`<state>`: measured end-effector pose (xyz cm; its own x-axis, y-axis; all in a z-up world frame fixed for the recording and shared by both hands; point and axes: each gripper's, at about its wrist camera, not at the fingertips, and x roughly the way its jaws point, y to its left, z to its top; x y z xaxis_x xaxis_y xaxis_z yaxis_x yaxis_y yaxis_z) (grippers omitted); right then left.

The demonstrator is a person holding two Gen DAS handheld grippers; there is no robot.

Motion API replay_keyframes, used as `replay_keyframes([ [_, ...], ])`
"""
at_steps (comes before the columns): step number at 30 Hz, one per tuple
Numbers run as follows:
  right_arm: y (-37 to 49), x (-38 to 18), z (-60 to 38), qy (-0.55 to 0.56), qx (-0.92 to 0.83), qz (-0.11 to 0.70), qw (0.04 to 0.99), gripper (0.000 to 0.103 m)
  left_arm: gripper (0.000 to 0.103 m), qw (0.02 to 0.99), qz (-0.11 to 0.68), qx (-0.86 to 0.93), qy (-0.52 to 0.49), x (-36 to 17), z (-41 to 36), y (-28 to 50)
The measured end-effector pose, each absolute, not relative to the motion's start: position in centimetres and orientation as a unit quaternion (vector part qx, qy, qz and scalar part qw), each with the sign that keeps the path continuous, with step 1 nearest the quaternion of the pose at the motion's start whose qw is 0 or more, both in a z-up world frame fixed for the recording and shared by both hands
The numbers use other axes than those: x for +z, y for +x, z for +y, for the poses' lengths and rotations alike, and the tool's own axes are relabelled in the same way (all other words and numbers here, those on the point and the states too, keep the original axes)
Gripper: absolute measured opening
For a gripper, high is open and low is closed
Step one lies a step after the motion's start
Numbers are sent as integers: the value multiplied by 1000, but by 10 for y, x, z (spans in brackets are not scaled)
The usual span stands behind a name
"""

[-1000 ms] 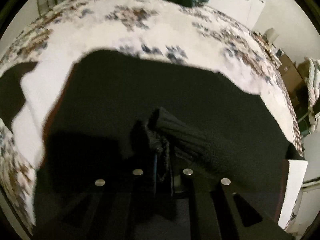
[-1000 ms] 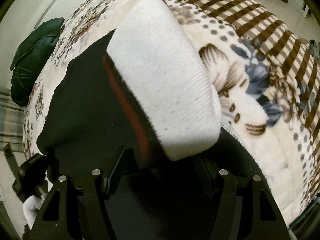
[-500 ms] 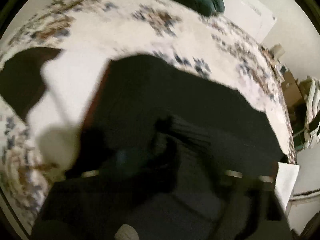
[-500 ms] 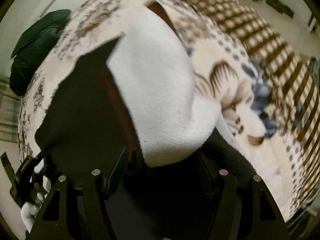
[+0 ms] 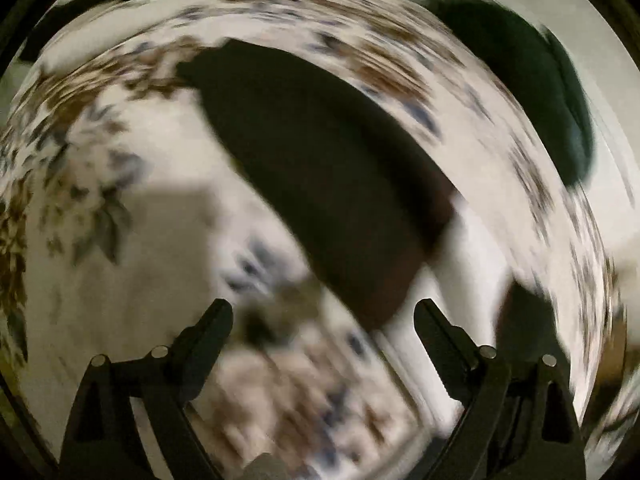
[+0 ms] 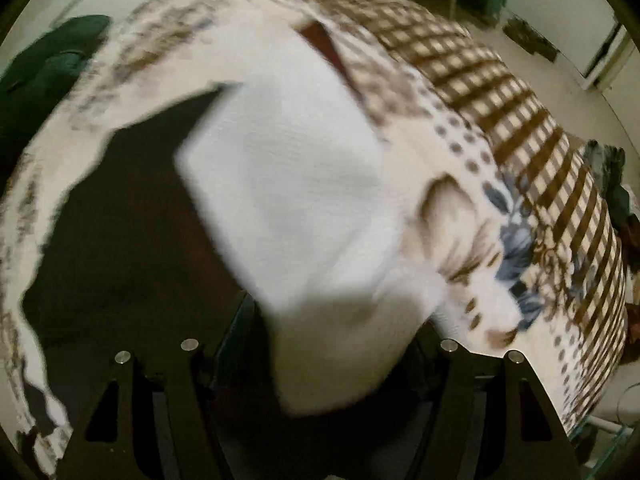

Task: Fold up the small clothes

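We see black-and-white garment [image 5: 320,168] flat on floral blanket [image 5: 120,200]. In left wrist view, blurred, its long axis runs diagonally, upper left to lower right, white end nearest us.

Left gripper [image 5: 324,320]: jaws wide apart, holding nothing.

Right gripper [image 6: 332,344]: fingers spread; white section [image 6: 292,200] fills gap between them. Actual grip: we cannot tell.

Dark green cushion [image 6: 44,76] lies beyond.
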<state>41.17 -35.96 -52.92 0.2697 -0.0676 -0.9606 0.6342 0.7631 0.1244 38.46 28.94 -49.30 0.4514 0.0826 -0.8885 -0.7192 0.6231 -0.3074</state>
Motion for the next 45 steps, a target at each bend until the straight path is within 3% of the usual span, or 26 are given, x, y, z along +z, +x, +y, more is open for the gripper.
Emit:
replay_keyframes([
  [7,431,-524,-273,260,-175,549,775,76,93,743,384,317,-446,-518,399,410],
  [14,460,-538,-225,265,-153,549,778,76,92,717,403,338,-458,-554,449,452],
  [15,463,-538,-222,260,-151,550,779,76,83,723,390,343,-456,-551,450,452],
  [16,465,-538,-220,257,-150,551,780,76,66,729,383,349,-448,-547,449,453],
  [17,466,-539,-216,255,-150,552,780,76,21,739,379,349,-435,-540,447,455],
  [19,466,-540,-218,253,-151,553,779,76,13,758,369,337,-419,-530,444,459],
  [28,441,-530,-250,269,-157,540,782,76,11,881,277,236,-303,-401,343,455],
  [35,398,-513,-295,302,-155,527,779,76,11,924,295,82,-232,-337,160,443],
  [40,364,-504,-335,312,-158,521,778,76,11,917,349,-29,-189,-347,-2,421],
  [45,330,-504,-382,310,-169,528,772,76,15,886,444,-102,-91,-410,-152,402],
])
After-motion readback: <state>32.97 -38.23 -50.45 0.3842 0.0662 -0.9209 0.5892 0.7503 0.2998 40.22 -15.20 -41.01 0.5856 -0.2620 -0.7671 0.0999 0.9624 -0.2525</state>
